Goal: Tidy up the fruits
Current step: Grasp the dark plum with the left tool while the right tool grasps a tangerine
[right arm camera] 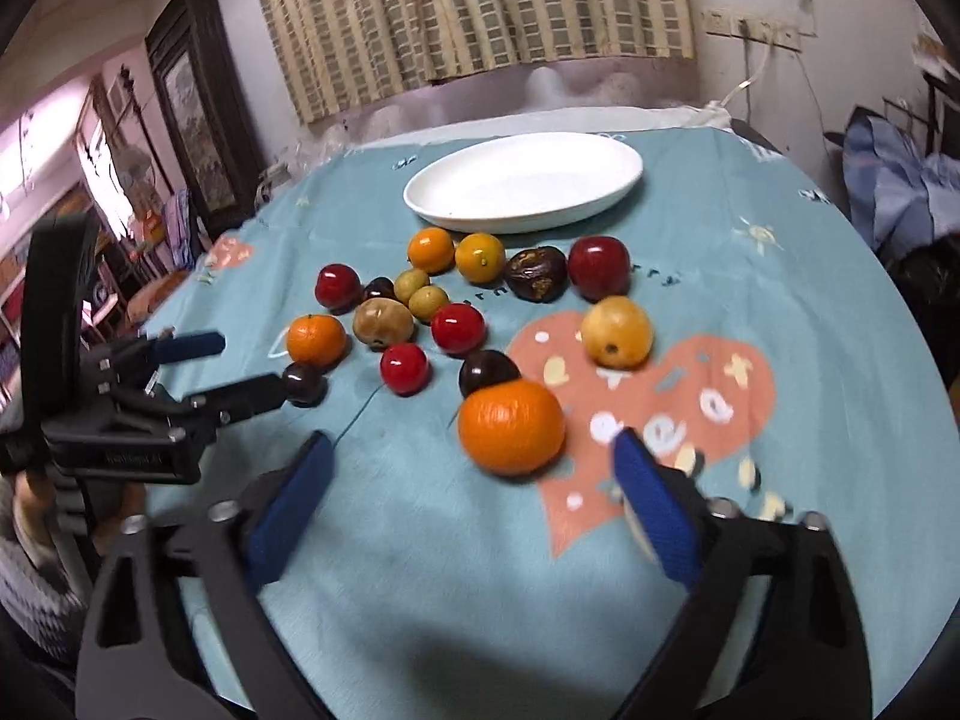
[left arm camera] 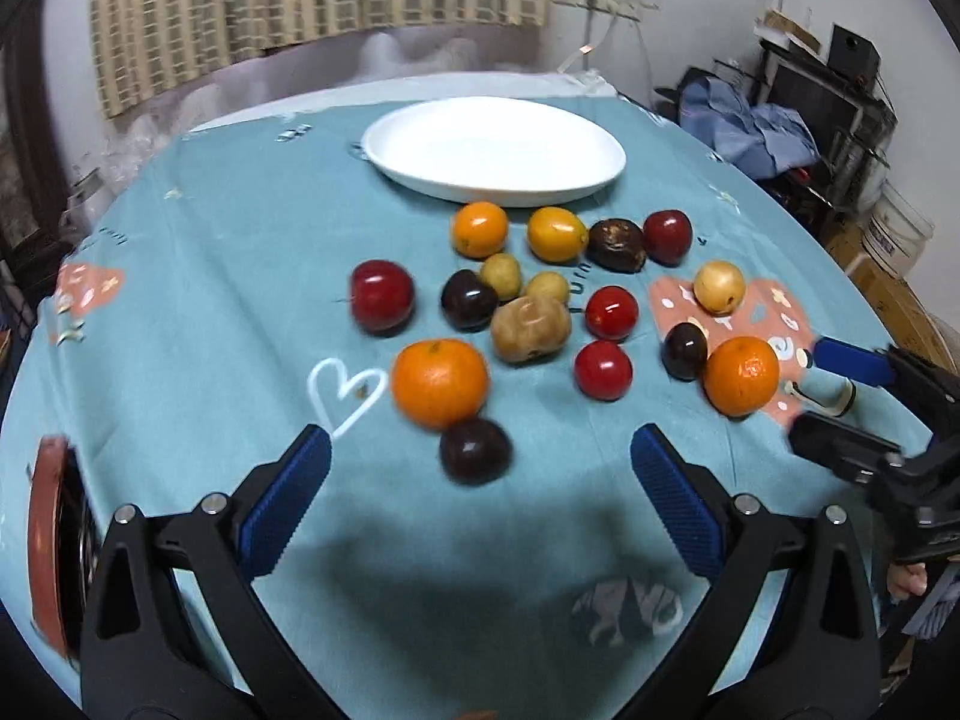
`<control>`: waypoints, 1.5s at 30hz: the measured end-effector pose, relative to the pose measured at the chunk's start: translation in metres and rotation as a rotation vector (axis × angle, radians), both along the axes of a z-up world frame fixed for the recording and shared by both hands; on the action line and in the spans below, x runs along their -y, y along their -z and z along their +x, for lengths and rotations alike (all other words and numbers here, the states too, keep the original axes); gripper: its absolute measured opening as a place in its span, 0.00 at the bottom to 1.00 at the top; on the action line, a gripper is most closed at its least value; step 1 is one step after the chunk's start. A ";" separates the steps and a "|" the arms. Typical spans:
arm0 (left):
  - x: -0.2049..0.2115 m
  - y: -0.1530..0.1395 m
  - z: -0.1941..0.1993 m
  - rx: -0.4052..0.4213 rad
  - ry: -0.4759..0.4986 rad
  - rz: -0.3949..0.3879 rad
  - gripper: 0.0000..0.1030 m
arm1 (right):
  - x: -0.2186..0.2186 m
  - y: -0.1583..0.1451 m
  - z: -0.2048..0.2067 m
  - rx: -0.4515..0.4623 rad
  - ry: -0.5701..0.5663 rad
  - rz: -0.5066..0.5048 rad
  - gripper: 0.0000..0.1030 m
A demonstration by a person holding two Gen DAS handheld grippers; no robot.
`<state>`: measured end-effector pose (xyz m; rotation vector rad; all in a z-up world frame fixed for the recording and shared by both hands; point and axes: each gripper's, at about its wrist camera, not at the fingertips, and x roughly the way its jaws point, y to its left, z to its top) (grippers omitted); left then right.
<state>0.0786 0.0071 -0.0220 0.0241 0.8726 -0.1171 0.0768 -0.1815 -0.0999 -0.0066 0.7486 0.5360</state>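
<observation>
The white plate point(left arm camera: 591, 180) at the desk's far side held nothing, and every fruit point(left arm camera: 531, 328) apparently lay loose on the cloth nearer. The left tool point(left arm camera: 480, 468) and right tool point(right arm camera: 471, 468) were spread, gripping nothing, so sorting remained.

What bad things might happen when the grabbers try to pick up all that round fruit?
1. The fruits are round and loose on the tablecloth, so a nudged orange might roll away from the right gripper.
2. The dark plum touches another orange; the open left gripper could bump both.
3. The white plate sits behind the pile, so carried fruit may knock others.
</observation>
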 end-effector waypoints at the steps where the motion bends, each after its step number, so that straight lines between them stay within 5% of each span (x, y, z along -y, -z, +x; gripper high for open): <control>1: 0.002 0.004 0.004 -0.009 0.007 0.014 0.98 | -0.002 0.002 0.003 -0.003 -0.004 -0.012 0.75; 5: -0.003 0.021 0.015 -0.058 0.007 -0.015 0.98 | -0.003 0.014 0.019 -0.041 0.014 -0.049 0.73; 11: -0.020 0.032 0.033 -0.103 -0.009 -0.118 0.98 | 0.005 0.028 0.040 -0.175 -0.006 0.048 0.65; 19: 0.003 0.042 0.026 -0.123 0.082 0.003 0.98 | 0.015 0.029 0.042 -0.208 0.009 0.103 0.51; 34: 0.009 0.044 0.027 -0.128 0.095 0.050 0.98 | 0.014 0.029 0.044 -0.205 0.008 0.094 0.51; 45: 0.007 0.038 0.025 -0.096 0.139 0.011 0.63 | 0.018 0.030 0.046 -0.220 0.005 0.135 0.51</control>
